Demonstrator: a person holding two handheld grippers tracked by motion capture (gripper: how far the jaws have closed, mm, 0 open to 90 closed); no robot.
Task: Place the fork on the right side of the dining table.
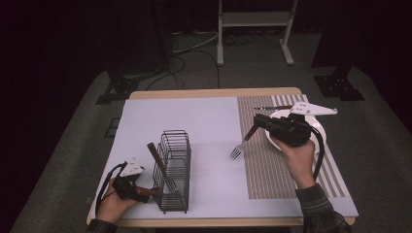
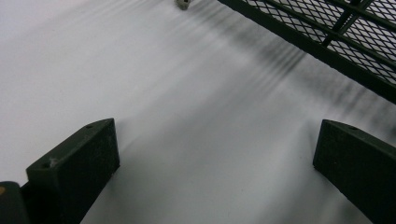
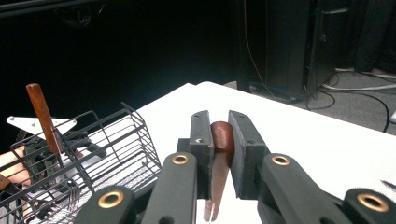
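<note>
My right gripper (image 1: pixel 257 121) hangs over the striped placemat, shut on the brown wooden handle of a fork (image 1: pixel 241 145) whose tines slant down to the left above the table. The right gripper view has the handle (image 3: pixel 217 186) clamped between the two pads (image 3: pixel 201 135). A black wire basket (image 1: pixel 174 170) stands at the front left with another wooden-handled utensil (image 1: pixel 154 155) leaning in it. My left gripper (image 1: pixel 143 191) rests low beside the basket's left end. Its jaws stand wide open over bare table (image 2: pixel 215 158), with the basket mesh (image 2: pixel 327 32) just ahead.
A white plate (image 1: pixel 318 127) lies on the striped placemat (image 1: pixel 272 165) under my right hand. A further utensil (image 1: pixel 272 107) lies at the mat's back edge. Cables and a stand's legs are on the floor beyond the table.
</note>
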